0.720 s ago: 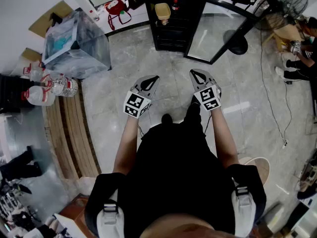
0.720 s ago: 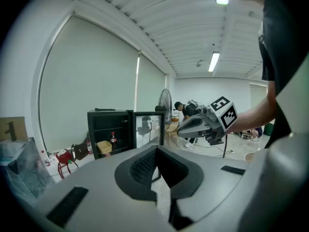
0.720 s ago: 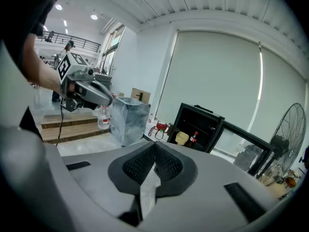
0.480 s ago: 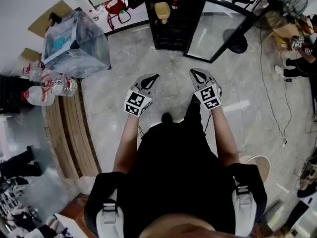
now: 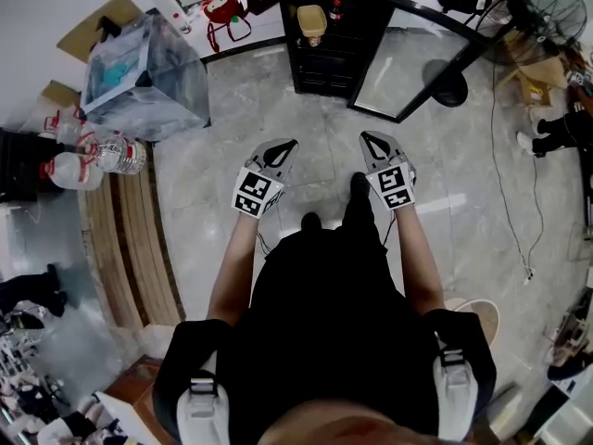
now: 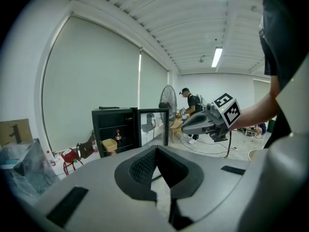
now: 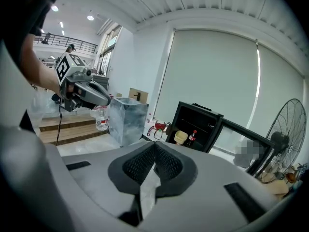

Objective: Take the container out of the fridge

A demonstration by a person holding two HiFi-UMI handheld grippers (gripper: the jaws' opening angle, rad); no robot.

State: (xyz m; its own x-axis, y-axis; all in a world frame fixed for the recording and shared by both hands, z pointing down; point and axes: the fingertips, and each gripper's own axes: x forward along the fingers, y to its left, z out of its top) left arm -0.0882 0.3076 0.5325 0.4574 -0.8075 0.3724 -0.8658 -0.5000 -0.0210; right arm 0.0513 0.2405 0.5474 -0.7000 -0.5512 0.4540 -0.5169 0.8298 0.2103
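A pale yellow container [image 5: 310, 20] stands on a shelf of the small black fridge [image 5: 324, 63], beside a red-capped bottle [image 5: 335, 11]. The fridge's glass door [image 5: 408, 58] hangs open to the right. My left gripper [image 5: 281, 146] and right gripper [image 5: 371, 141] are held side by side over the floor, well short of the fridge, both shut and empty. The container [image 6: 109, 144] shows far off in the left gripper view past the left gripper [image 6: 155, 149]. In the right gripper view the container [image 7: 181, 137] sits beyond the right gripper [image 7: 154, 146].
A clear plastic bin [image 5: 139, 68] and large water bottles [image 5: 97, 160] sit at the left by wooden steps [image 5: 139, 239]. A standing fan [image 5: 542, 7], a stand base [image 5: 445, 82] and a floor cable [image 5: 505, 174] lie to the right. A person [image 5: 565, 128] crouches at far right.
Both grippers have barely moved and stay shut. The view has shifted slightly toward the fridge, and the person at the right has moved.
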